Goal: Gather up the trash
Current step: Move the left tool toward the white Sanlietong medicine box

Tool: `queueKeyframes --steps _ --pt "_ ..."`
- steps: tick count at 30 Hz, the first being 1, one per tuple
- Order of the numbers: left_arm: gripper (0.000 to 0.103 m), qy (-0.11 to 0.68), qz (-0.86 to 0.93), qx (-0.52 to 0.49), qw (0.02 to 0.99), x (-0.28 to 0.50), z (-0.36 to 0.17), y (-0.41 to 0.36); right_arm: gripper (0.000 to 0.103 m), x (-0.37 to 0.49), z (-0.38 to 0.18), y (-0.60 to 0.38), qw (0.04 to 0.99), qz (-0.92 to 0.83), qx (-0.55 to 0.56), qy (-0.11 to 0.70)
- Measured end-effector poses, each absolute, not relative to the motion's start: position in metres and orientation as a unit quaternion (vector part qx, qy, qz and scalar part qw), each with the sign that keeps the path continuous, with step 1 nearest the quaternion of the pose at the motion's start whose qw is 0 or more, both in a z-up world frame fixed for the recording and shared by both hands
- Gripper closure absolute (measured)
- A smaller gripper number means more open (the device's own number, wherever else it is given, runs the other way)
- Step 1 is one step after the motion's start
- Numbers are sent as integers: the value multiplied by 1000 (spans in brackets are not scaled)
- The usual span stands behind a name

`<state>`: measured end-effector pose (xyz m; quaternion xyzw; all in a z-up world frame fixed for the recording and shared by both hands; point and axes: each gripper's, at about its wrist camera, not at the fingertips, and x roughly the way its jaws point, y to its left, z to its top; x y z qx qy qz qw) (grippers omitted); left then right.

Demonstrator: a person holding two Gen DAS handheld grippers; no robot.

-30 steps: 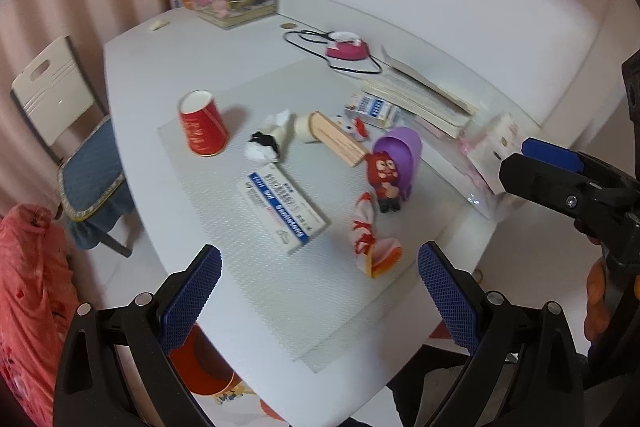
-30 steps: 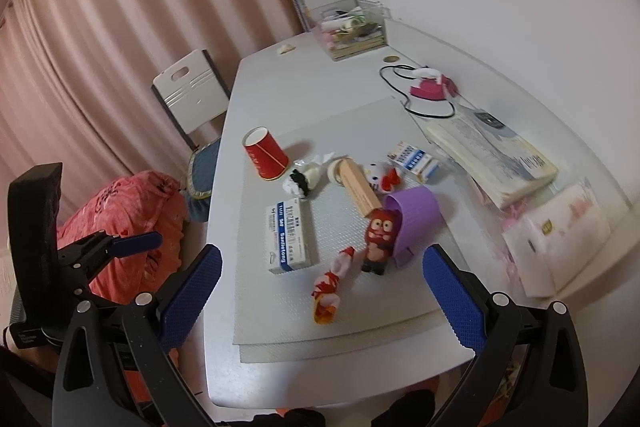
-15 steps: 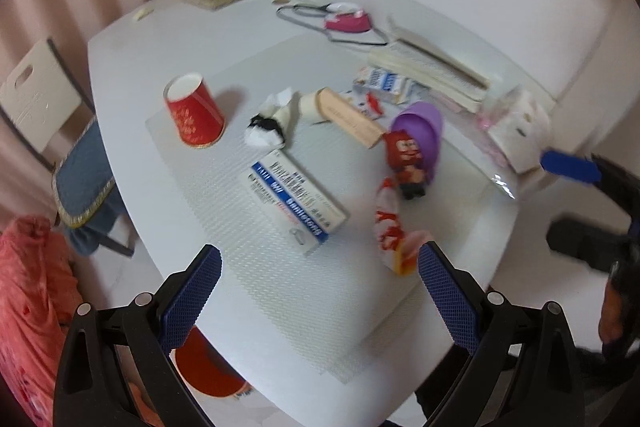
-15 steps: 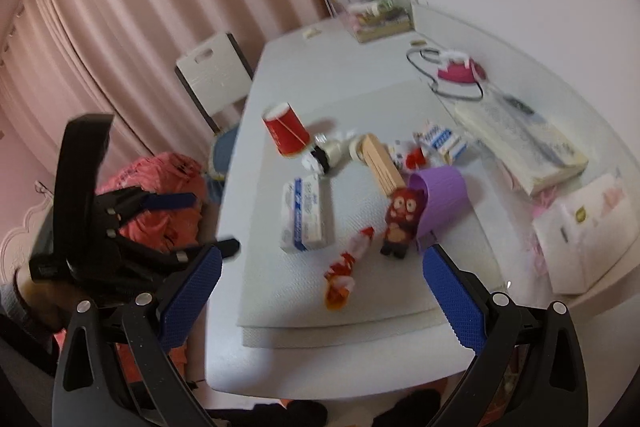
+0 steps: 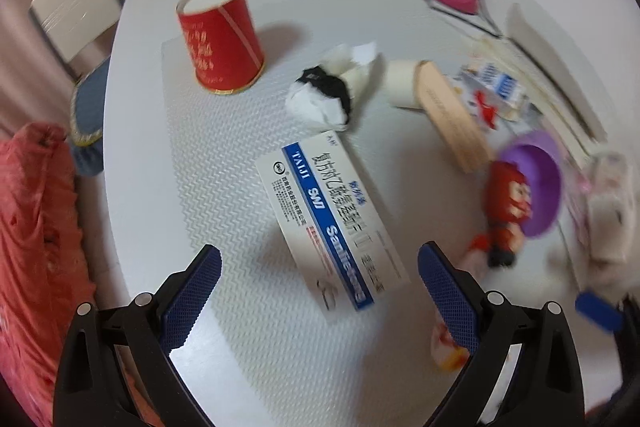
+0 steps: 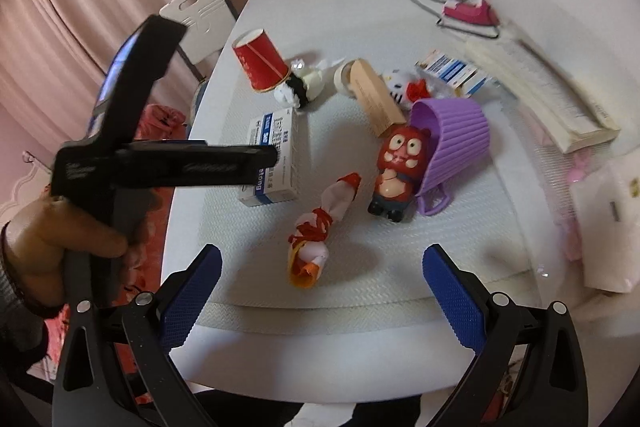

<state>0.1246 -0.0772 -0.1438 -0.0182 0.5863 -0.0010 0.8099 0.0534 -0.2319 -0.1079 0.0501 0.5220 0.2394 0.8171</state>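
Note:
My left gripper (image 5: pixel 318 291) is open and empty, hovering just over the near end of a white and blue medicine box (image 5: pixel 332 223) on the mat; the box also shows in the right wrist view (image 6: pixel 276 155). A crumpled white and black tissue (image 5: pixel 328 91) and an upturned red paper cup (image 5: pixel 220 39) lie beyond it. My right gripper (image 6: pixel 320 291) is open and empty above the table's near edge, facing a red and white wrapper (image 6: pixel 320 231). A purple basket (image 6: pixel 452 147) lies tipped on its side.
A red toy figure (image 6: pixel 396 171), a wooden block (image 6: pixel 372 95), a plush kitty (image 6: pixel 404 89), a small blue box (image 6: pixel 452 71), books (image 6: pixel 552 99), a pink iron (image 6: pixel 468 11) and a tissue pack (image 6: pixel 608 211) crowd the table. A chair (image 5: pixel 76 11) stands at its far left.
My left gripper has dropped and moved forward, close over the medicine box. My right gripper has come nearer the table and lower. Both stay open.

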Motion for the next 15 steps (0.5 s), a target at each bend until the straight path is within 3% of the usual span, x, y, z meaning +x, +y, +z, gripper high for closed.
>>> queueKeyframes --steps 8,11,15 --pt "6 601 59 -36 797 130 -168 -86 6 61 -120 -234 807 251 52 533" --pt "7 599 45 -23 799 129 -172 -91 15 63 -125 -232 800 259 49 539" --pt "19 588 4 9 809 122 -166 -91 16 66 -133 -229 798 260 49 542"
